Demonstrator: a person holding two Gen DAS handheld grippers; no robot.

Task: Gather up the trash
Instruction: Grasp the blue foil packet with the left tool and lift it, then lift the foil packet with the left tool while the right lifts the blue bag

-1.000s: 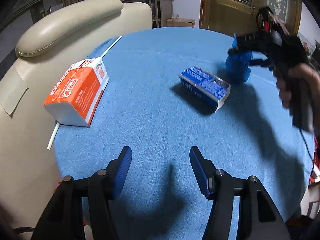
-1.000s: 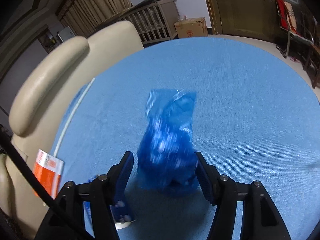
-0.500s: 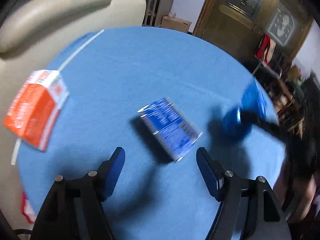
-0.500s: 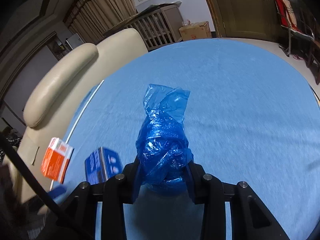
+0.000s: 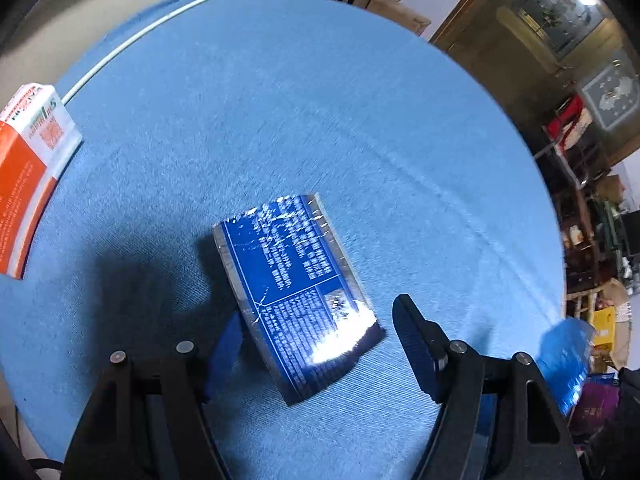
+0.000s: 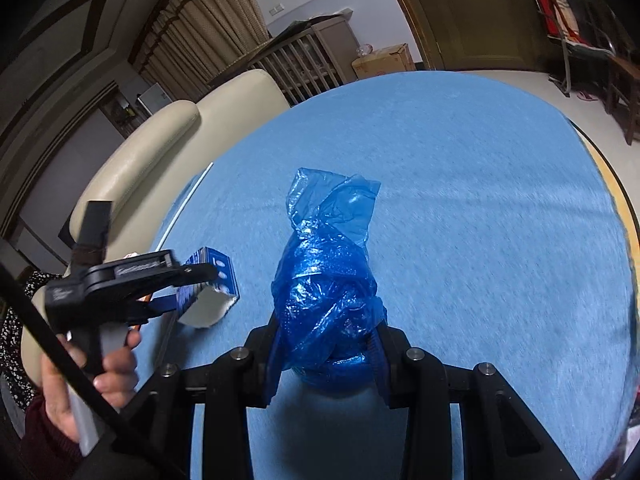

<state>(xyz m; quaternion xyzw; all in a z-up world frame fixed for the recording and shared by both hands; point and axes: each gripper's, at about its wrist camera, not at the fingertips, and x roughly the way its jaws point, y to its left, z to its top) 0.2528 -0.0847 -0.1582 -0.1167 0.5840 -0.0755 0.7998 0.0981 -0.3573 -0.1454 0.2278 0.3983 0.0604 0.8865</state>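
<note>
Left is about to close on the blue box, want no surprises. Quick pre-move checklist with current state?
1. Left gripper jaws apart enough for the blue box: ok, a finger stands on each side.
2. Box centred between the fingers: not ok, it sits skewed and closer to the left finger, where contact is too blurred to judge.
3. Box resting free on the blue tablecloth: ok, nothing lies on it.
4. Right gripper grip on the blue plastic bag: ok, fingers shut on its lower part.
5. Orange carton clear of the left gripper: ok, off at the cloth's left edge.
6. Where trash goes next: cannot tell, no bin in view.
</note>
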